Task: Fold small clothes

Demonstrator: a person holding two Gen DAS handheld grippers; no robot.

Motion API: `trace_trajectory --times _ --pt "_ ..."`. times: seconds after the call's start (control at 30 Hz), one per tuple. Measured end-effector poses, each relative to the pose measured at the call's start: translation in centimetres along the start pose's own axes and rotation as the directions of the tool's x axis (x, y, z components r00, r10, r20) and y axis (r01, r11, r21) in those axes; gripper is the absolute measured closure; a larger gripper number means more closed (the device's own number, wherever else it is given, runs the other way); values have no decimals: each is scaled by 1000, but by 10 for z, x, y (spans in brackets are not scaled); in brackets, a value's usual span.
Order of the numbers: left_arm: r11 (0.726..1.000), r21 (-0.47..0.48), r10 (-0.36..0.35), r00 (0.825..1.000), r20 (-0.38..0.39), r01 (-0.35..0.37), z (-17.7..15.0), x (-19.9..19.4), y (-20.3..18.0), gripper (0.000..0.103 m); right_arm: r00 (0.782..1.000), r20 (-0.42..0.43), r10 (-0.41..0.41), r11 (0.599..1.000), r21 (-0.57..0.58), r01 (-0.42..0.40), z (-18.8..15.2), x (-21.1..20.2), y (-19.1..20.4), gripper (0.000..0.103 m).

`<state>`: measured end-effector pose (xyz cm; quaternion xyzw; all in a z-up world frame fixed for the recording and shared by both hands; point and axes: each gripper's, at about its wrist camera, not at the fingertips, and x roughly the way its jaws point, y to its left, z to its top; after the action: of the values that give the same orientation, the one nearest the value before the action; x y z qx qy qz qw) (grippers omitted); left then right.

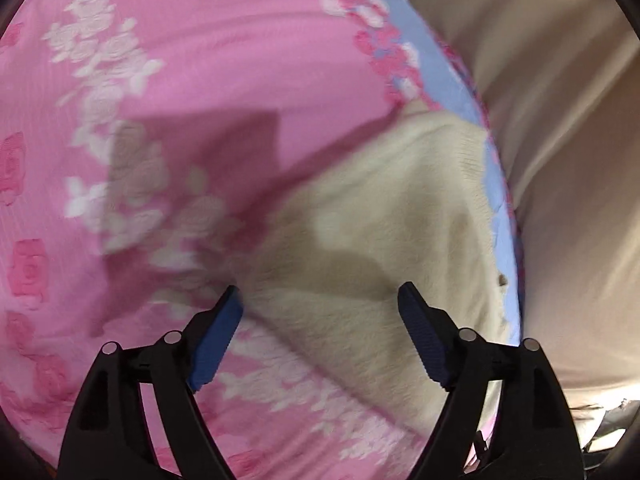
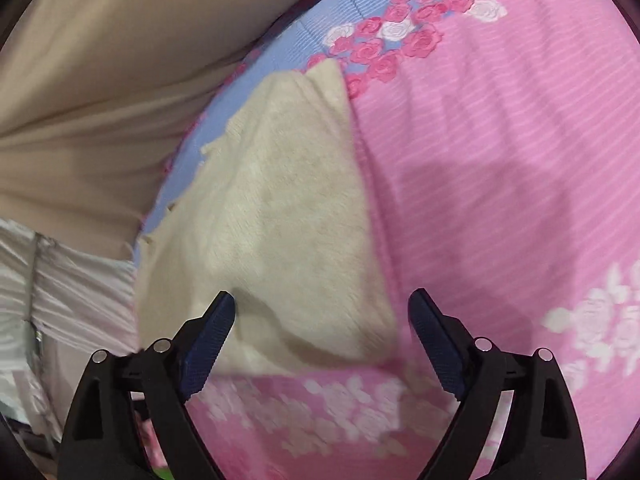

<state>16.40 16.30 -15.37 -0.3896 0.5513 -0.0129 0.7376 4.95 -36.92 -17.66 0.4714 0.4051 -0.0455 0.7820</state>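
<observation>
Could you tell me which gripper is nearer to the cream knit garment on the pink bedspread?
Neither clearly. The left gripper and right gripper both hover open over the cream garment, with cloth between the fingers and no pad pressing.

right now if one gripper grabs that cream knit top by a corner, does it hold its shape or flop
The cream knit top probably flops: it already lies in soft folds on the pink floral sheet. It looks fuzzy and thin, so likely light and not slippery in the pads. Dragged, it may bunch up against the sheet rather than slide.
</observation>
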Motion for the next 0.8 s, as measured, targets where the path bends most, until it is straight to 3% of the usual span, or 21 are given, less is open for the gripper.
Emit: trace_trajectory --times 0.03,0.07,0.1,0.13,0.2,0.33,0.5,0.53,0.57,0.63,0.73,0.77,0.8 --pt "1000 -7 7 1000 0 -7 1 5 -3 27 999 -2 37 999 27 -37 4 6 0 29" --pt "1000 -18 23 1000 19 -22 3 6 -6 32 999 -15 42 998 52 -41 7 10 0 60" --pt "999 -18 29 999 24 -28 4 5 -8 61 999 -15 51 996 75 -49 7 12 2 67" --pt "999 -7 35 999 4 -35 9 7 -11 71 998 3 56 995 87 -56 6 6 6 70" --pt "999 -32 0 1000 -21 -1 16 0 -10 79 997 31 67 994 88 -70 5 -19 15 77" --pt "1000 28 -13 999 -29 13 12 -31 -8 82 997 65 29 998 61 -33 -15 -79 16 94" --pt "999 43 24 995 -102 -20 -10 -37 12 82 991 -3 -131 990 -49 130 -49 -97 8 91" --pt "998 52 40 994 -98 -35 -15 -36 17 82 986 -13 -166 983 -81 165 -57 -95 8 81" --pt "998 47 43 994 -101 -38 -15 -34 21 80 981 -18 -193 977 -94 190 -60 -91 7 65" --pt "999 -3 33 993 -109 -34 -16 -26 31 75 982 1 -187 978 -93 187 -65 -87 -1 40" --pt "999 -5 52 994 -93 -53 -17 -20 33 61 988 -18 -154 987 -48 153 -61 -69 -9 36" --pt "998 4 68 994 -85 -68 -17 -19 31 47 992 -26 -127 992 -24 126 -63 -65 -15 36" --pt "997 11 71 994 -77 -70 -17 -16 29 41 994 -30 -106 994 -3 106 -62 -60 -19 36"
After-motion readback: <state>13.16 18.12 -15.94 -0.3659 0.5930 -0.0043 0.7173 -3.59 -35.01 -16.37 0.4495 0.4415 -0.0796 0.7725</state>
